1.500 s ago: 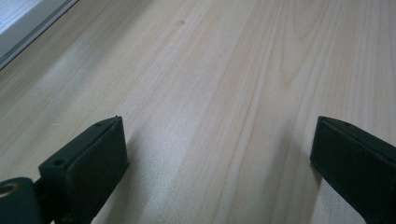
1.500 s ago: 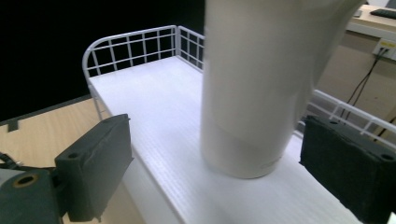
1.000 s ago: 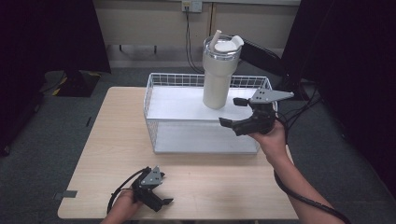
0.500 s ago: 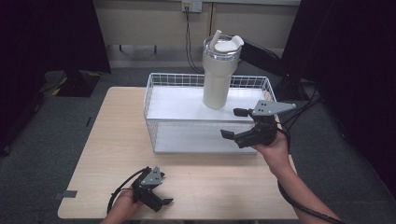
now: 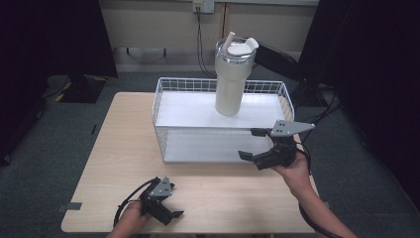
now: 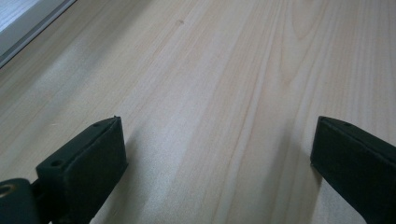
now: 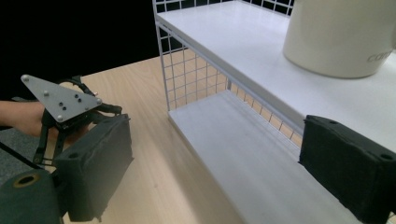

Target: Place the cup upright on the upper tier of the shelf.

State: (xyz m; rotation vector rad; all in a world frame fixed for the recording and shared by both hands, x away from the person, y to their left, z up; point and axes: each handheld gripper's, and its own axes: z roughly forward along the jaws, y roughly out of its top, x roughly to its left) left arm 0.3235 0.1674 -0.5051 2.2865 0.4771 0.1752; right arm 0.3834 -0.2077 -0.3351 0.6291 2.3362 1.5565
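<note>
My right gripper (image 5: 255, 144) has pulled back from the tumbler (image 5: 232, 79) and dropped to the front right of the wire rack (image 5: 163, 124), jaws spread wide with nothing between them. At the left, my left gripper (image 5: 171, 206) rests on the wooden table (image 5: 119, 148) near its front edge, jaws also wide apart over bare wood. The cream tumbler stands upright on the rack's upper shelf, toward its right side, well apart from both grippers.

cream tumbler (image 5: 232, 79) | white lid and straw | upright | on wire rack's (image 5: 163, 89) upper shelf, right of middle
</note>
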